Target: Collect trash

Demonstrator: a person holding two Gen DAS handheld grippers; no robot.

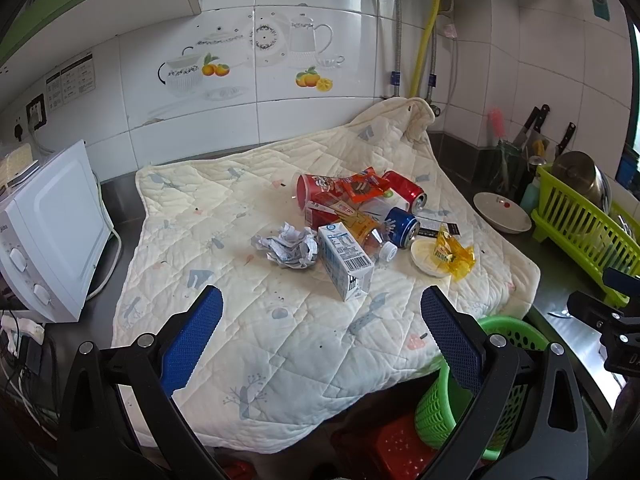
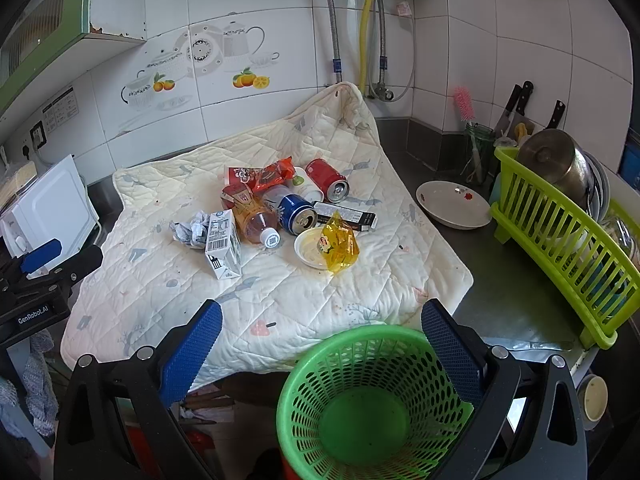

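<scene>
A pile of trash lies on a cream quilted cloth (image 1: pixel 208 216) (image 2: pixel 360 280): a white milk carton (image 1: pixel 346 260) (image 2: pixel 223 245), crumpled paper (image 1: pixel 288 246) (image 2: pixel 191 231), a plastic bottle (image 1: pixel 370 234) (image 2: pixel 256 220), a blue can (image 1: pixel 403 226) (image 2: pixel 298 214), a red can (image 1: pixel 405 190) (image 2: pixel 327 180), a yellow wrapper (image 1: pixel 454 254) (image 2: pixel 338 246) and red packets (image 1: pixel 320 194). A green mesh basket (image 2: pixel 368 404) (image 1: pixel 440 404) stands empty below the cloth's front edge. My left gripper (image 1: pixel 320 336) is open and empty, short of the pile. My right gripper (image 2: pixel 320 348) is open and empty above the basket.
A white microwave (image 1: pixel 52 236) stands at the left. A white bowl (image 2: pixel 454 204) and a green dish rack (image 2: pixel 568 240) with a pot stand at the right. Knives (image 2: pixel 516 108) lean in the back corner. Pipes run down the tiled wall.
</scene>
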